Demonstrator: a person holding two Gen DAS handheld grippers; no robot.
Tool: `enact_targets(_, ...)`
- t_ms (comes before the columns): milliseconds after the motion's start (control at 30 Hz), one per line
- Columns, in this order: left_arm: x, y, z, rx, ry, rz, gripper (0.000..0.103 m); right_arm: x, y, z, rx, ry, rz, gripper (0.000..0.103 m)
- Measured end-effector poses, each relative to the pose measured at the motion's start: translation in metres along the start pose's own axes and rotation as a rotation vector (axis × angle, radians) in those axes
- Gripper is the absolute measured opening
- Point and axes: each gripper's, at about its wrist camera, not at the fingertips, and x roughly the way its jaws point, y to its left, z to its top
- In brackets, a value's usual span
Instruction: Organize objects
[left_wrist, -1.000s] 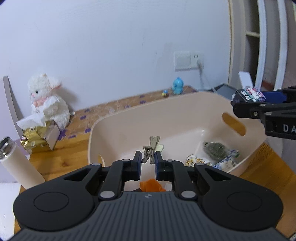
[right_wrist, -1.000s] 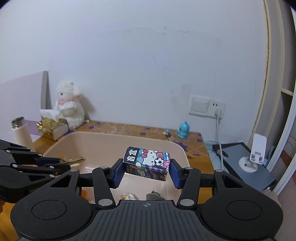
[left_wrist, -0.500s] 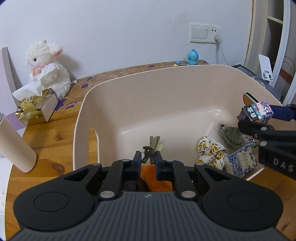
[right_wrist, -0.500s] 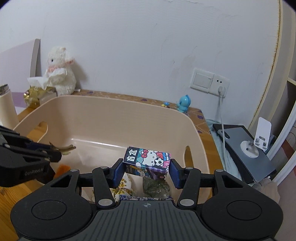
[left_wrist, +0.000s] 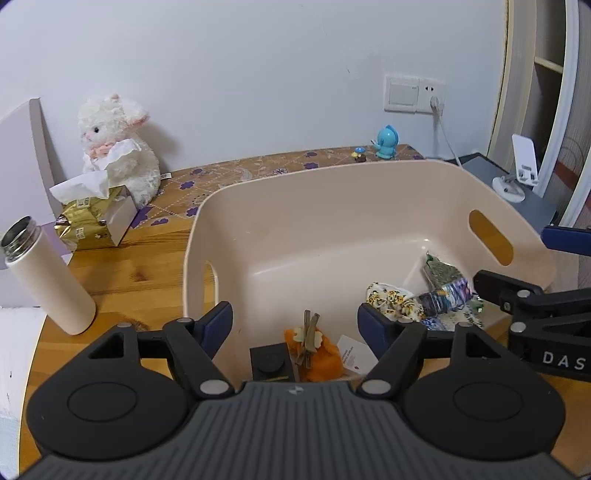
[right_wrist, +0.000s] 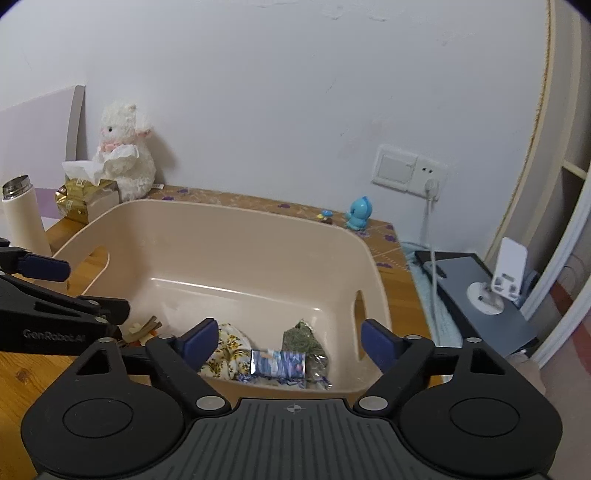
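Left gripper (left_wrist: 294, 319) hangs over the near edge of the tub (left_wrist: 332, 192), fingers spread wide, nothing between them. Right gripper (right_wrist: 284, 338) likewise wide apart and empty, over the tub's near right side. Keys (left_wrist: 309, 338) lie on an orange thing (left_wrist: 325, 360) on the tub floor, beside a black block (left_wrist: 271, 363) and a white card (left_wrist: 354, 356). Small patterned box (right_wrist: 277, 363) rests on the snack packets (right_wrist: 227, 350) by a green packet (right_wrist: 303, 338) in the right corner. Farther left on the wooden table (left_wrist: 122, 273): white bottle (left_wrist: 48, 280), tissue box (left_wrist: 92, 221), plush lamb (left_wrist: 118, 147). Blue toy (left_wrist: 387, 142) by the wall.
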Motion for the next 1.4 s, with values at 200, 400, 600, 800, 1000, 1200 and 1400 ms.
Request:
enact_targets(200,-0.036,-0.001,-0.005,0.014,-0.013,0.046,0.081,-0.029,-0.004,-0.002,0.023,-0.007,0.007,0.086)
enact_targets(400,-0.076,-0.004,-0.013,0.016,-0.034,0.027,0.081,-0.055,0.000,-0.010,0.016,-0.006,0.018,0.086)
enact_targets(600,-0.104,-0.010,-0.026,0.011,-0.044,0.009,0.081,-0.086,0.005,-0.016,0.025,-0.012,0.040,0.087)
enact_targets(800,-0.134,-0.010,-0.038,-0.010,-0.065,0.008,0.081,-0.122,0.011,-0.023,0.004,-0.040,0.023,0.087)
enact_targets(1000,-0.165,-0.007,-0.052,-0.032,-0.084,0.011,0.081,-0.155,0.015,-0.029,0.012,-0.063,0.024,0.088)
enact_targets(1200,-0.194,-0.007,-0.067,-0.048,-0.102,-0.008,0.081,-0.182,0.016,-0.041,0.018,-0.078,0.016,0.091)
enact_targets(1400,-0.210,-0.009,-0.082,-0.051,-0.098,-0.009,0.081,-0.199,0.013,-0.054,0.030,-0.071,0.028,0.091)
